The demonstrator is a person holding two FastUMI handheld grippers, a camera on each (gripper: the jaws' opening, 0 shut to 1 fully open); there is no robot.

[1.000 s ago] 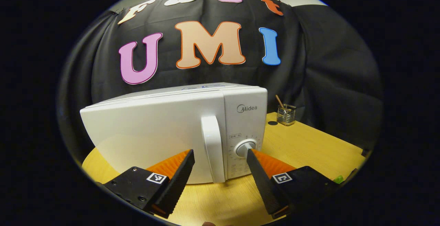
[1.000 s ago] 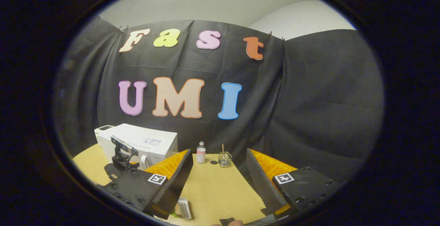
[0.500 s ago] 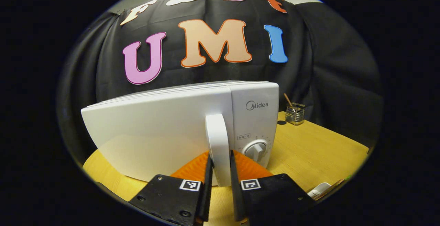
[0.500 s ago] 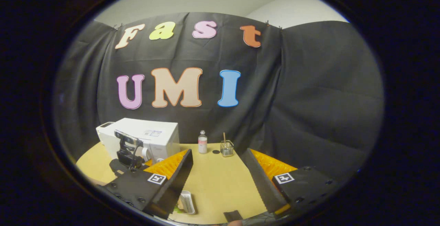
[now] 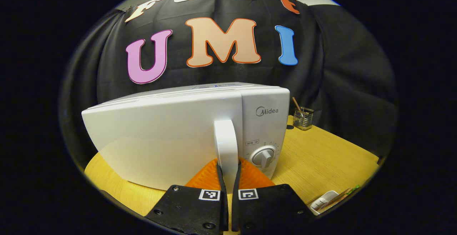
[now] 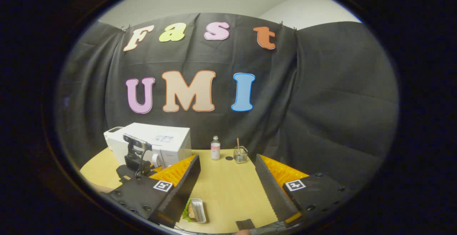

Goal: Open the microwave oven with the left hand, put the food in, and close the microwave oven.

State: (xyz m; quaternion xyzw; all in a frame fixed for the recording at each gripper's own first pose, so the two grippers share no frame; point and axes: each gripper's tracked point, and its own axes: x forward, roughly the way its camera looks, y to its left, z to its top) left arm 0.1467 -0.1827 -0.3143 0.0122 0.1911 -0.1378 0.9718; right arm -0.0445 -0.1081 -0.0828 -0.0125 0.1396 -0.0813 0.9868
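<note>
The left gripper view faces the microwave close-up; the right gripper view sees it from farther back.

I am seeing the wooden tabletop carrying the white microwave, a small bottle, a glass holder and a food tray.
</note>
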